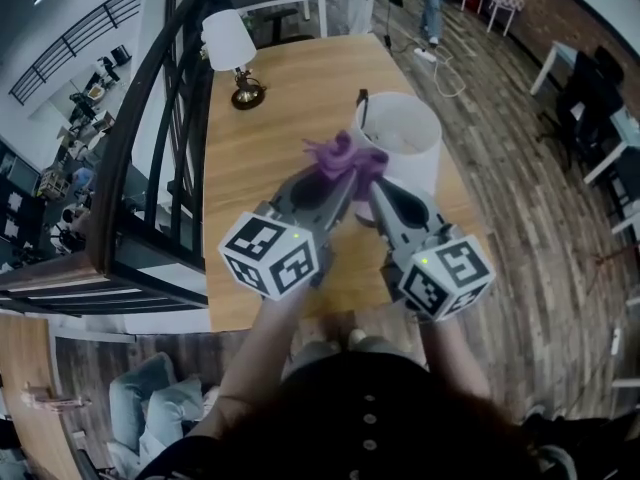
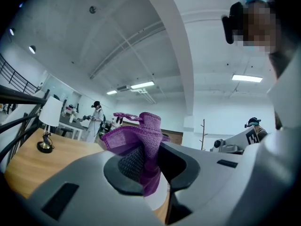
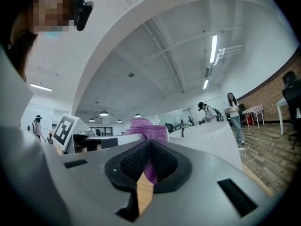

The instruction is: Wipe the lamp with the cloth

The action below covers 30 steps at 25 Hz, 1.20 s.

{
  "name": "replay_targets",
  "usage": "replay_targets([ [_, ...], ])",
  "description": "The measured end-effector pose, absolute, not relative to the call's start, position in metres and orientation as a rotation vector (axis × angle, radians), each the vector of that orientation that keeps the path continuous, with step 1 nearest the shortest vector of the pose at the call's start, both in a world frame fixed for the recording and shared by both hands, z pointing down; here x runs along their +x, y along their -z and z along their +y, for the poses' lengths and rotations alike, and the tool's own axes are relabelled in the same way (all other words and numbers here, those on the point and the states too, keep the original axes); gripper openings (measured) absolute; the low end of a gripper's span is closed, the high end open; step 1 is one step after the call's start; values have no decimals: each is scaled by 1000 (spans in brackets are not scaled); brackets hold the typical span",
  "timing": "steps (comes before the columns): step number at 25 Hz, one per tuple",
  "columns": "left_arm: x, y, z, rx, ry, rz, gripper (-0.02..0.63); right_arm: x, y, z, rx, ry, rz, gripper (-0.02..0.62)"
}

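Purple cloth (image 1: 347,156) bunched between my left gripper (image 1: 343,175) and right gripper (image 1: 373,182), both clamped on it. Wiping looks about to start; next I press it against the lamp (image 1: 408,140) at 1 o'clock.

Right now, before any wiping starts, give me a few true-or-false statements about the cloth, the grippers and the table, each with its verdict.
1. Both the left gripper and the right gripper pinch the purple cloth. True.
2. The cloth lies spread flat on the table. False: it is bunched up and held off the wood between the two grippers.
3. A small lamp with a white shade stands at the table's far left corner. True.
4. The right gripper's jaws are wide apart and empty. False: they are closed on a fold of the cloth.
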<state>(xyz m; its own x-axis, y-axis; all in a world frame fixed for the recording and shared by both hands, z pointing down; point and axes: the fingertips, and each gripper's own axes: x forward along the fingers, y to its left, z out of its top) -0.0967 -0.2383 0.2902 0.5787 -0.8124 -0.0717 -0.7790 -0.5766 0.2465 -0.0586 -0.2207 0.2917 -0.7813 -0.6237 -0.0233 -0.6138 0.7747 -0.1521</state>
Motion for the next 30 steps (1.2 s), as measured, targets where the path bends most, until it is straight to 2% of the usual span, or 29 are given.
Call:
replay_targets([
  [10, -77, -268, -247, 2684, 283, -1259, 77, -47, -276, -234, -1058, 158, 2855, 12],
  [30, -57, -278, -252, 2689, 260, -1200, 77, -31, -290, -246, -1104, 204, 2855, 12],
])
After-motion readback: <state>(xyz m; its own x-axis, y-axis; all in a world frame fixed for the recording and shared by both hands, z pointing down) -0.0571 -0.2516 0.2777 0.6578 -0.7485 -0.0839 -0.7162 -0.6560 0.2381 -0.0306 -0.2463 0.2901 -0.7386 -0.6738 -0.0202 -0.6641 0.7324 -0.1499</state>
